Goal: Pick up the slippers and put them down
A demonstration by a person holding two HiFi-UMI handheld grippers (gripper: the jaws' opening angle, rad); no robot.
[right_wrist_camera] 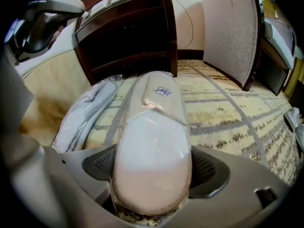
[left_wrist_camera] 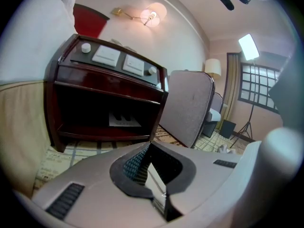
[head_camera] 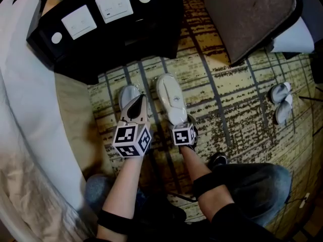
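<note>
Left claw (left_wrist_camera: 148,151): shut tight, nothing between pads, held above carpet (head_camera: 237,115), aimed toward nightstand (head_camera: 101,39). Below it, wrapped slipper (head_camera: 127,94) lies flat on carpet, apart from that claw. Just beside it, to right: second slipper (head_camera: 169,97), also wrapped, toe toward nightstand, sole on carpet. Right claw (right_wrist_camera: 152,175) pitched steeply down, clamped round its heel, pads against both sides. Step judged: grasp of second slipper, lift not begun. Next move likely calls for firm squeeze on soft heel, then straight lift. Slick wrap may slip.

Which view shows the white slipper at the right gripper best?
The right gripper view: the white slipper lies large between the jaws, its logo visible. The head view shows that slipper small, from above; the left gripper view misses it.
</note>
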